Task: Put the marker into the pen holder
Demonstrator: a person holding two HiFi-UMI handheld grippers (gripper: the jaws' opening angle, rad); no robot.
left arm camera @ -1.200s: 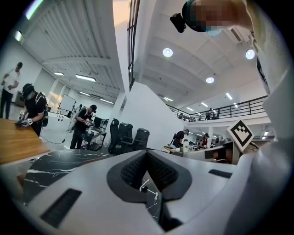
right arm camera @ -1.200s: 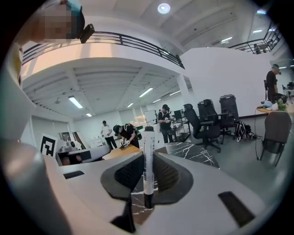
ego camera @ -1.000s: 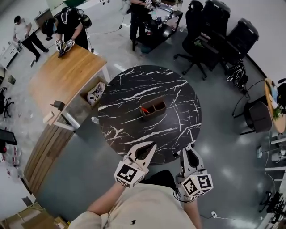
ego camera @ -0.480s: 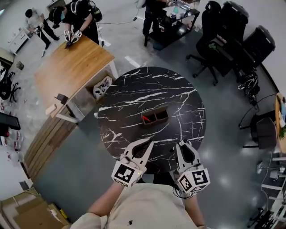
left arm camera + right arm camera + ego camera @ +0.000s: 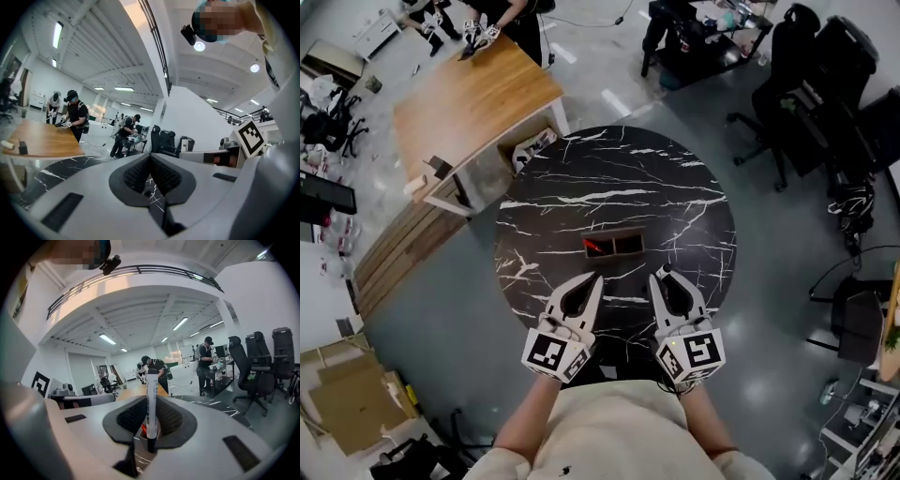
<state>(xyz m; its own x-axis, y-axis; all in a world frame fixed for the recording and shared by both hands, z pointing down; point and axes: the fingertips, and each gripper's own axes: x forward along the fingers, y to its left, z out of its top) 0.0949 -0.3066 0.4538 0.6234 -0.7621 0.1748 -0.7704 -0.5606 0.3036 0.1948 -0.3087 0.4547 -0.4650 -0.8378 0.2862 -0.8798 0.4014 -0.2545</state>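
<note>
Marker (image 5: 151, 399) stands upright, clamped in the right claw (image 5: 660, 276); left claw (image 5: 594, 279) is closed, empty.

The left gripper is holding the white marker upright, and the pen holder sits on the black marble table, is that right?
Not quite. The right gripper holds the marker upright between its jaws, as the right gripper view shows; the left gripper is shut on nothing. The pen holder does sit on the black marble table.
</note>
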